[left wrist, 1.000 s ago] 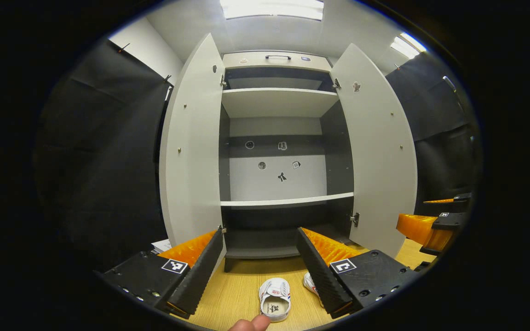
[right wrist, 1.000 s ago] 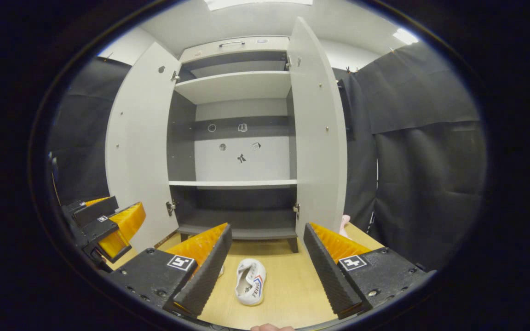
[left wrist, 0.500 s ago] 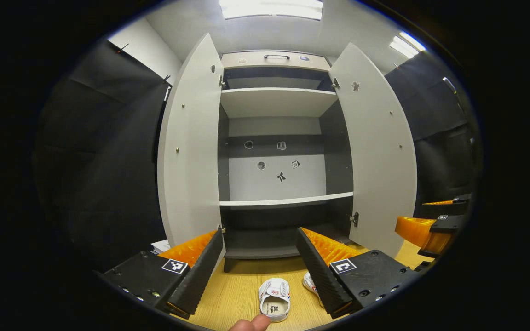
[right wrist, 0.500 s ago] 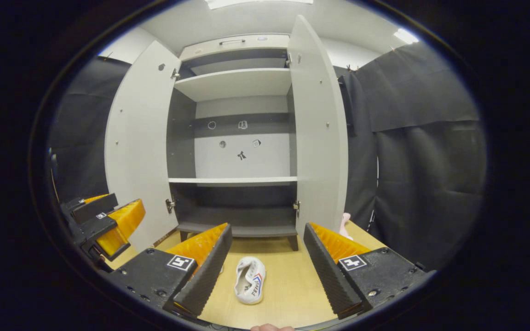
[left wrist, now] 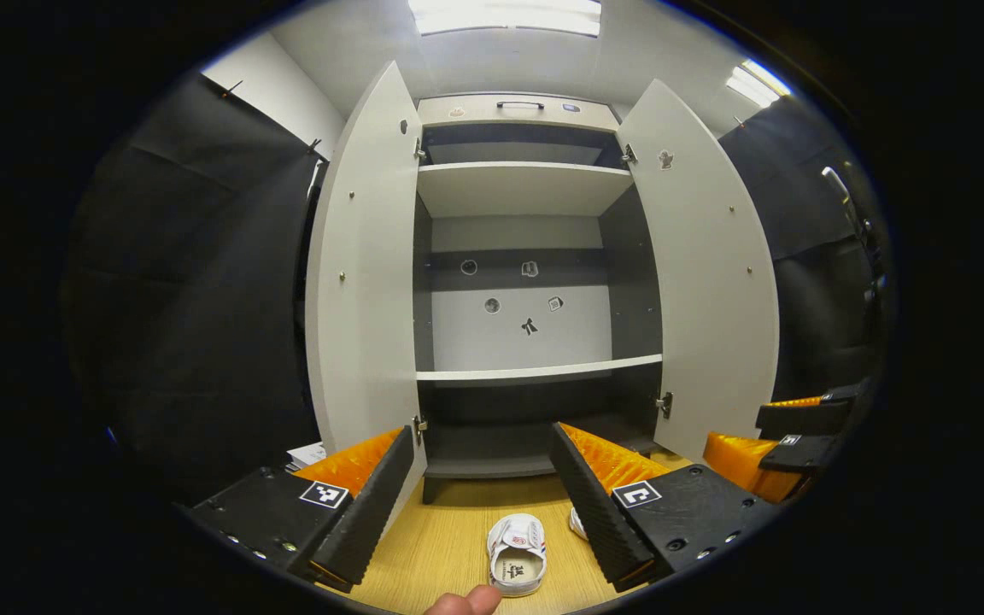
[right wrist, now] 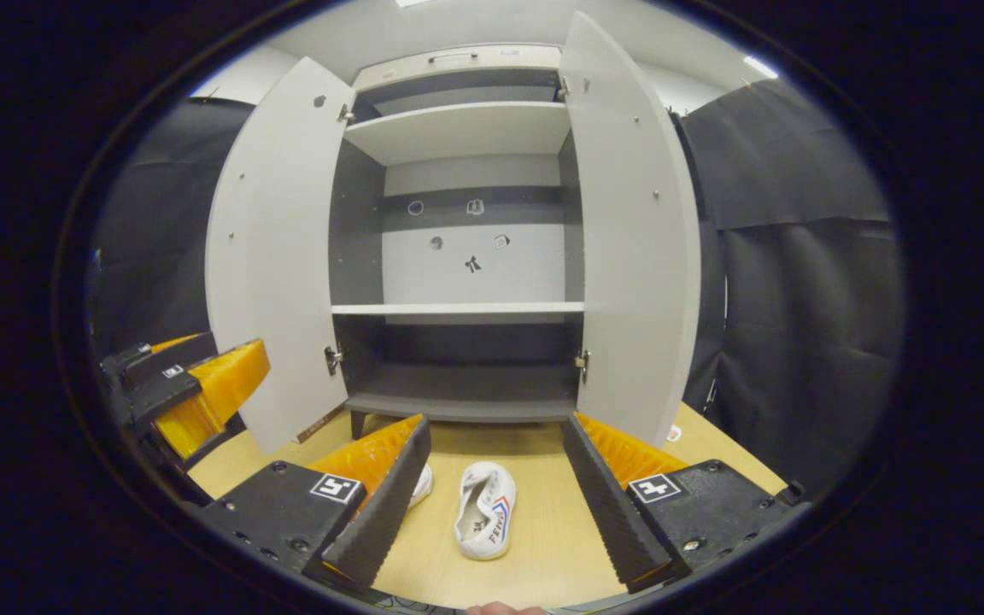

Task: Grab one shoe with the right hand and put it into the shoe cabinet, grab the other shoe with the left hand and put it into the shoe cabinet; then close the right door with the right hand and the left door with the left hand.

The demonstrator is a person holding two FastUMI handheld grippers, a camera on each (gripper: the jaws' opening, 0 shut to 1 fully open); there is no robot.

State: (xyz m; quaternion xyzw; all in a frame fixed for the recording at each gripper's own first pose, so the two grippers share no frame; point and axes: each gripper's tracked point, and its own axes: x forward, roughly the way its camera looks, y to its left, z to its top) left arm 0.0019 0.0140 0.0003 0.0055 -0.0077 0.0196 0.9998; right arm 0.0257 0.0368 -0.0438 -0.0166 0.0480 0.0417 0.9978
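Flanking the open cabinet [right wrist: 466, 256], both doors [right wrist: 274, 256] swung wide.

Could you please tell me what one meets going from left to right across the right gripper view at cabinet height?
Left gripper → left door → open shoe cabinet → right door → black cloth.

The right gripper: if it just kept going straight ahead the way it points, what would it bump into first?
Probably the white shoe lying on the floor between the open right gripper fingers, before the open cabinet; depth is hard to judge.
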